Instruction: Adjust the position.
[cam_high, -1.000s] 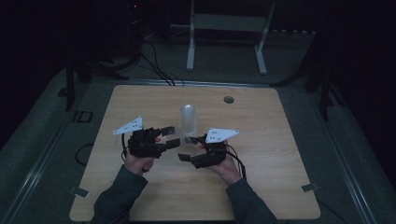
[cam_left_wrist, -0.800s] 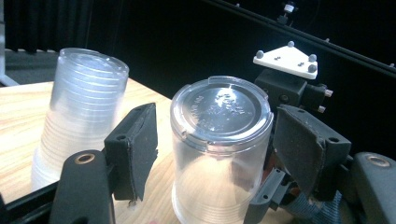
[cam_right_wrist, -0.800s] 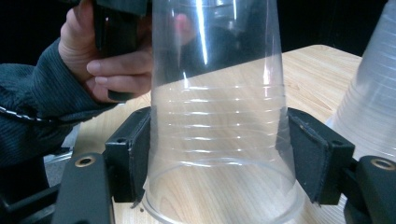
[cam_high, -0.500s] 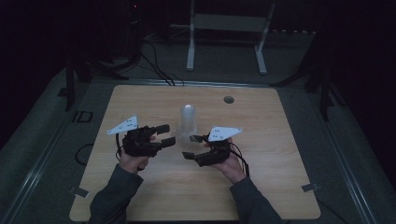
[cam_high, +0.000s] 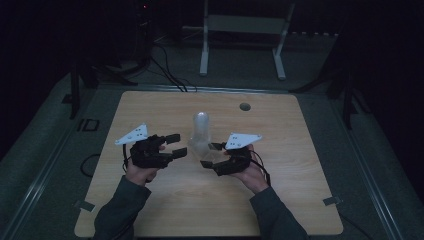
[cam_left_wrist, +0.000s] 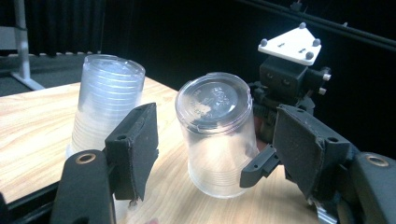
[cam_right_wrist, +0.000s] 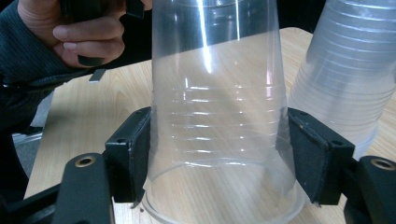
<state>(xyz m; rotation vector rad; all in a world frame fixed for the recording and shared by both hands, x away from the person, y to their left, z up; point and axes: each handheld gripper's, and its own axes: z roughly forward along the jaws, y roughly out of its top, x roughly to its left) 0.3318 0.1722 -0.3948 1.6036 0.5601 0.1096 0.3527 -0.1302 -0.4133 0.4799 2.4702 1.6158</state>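
while the single clear cup (cam_right_wrist: 217, 116) hangs upside down between the right gripper's (cam_high: 212, 156) pads, the work in hand looks like peeling it off the cup stack (cam_high: 201, 131) and carrying it clear. to do that well, i'd judge the squeeze should stay light, since thin plastic like this would likely buckle, and the cup should come away sideways without brushing the stack, which could tip. in the left gripper view the cup (cam_left_wrist: 218, 135) tilts, its rim low over the desk (cam_high: 300, 170); i cannot tell whether the rim touches the wood.

the right gripper's jaws stand about half open, both pads pressed against the cup's ribbed wall near the rim. the left gripper (cam_high: 176, 145) has its jaws parted wide with nothing between them, aimed at the cup and stack from the left.

the stack stands upside down near the middle of the desk, just beside the held cup, on its far side. a round hole (cam_high: 245, 106) sits toward the far edge, right of centre.
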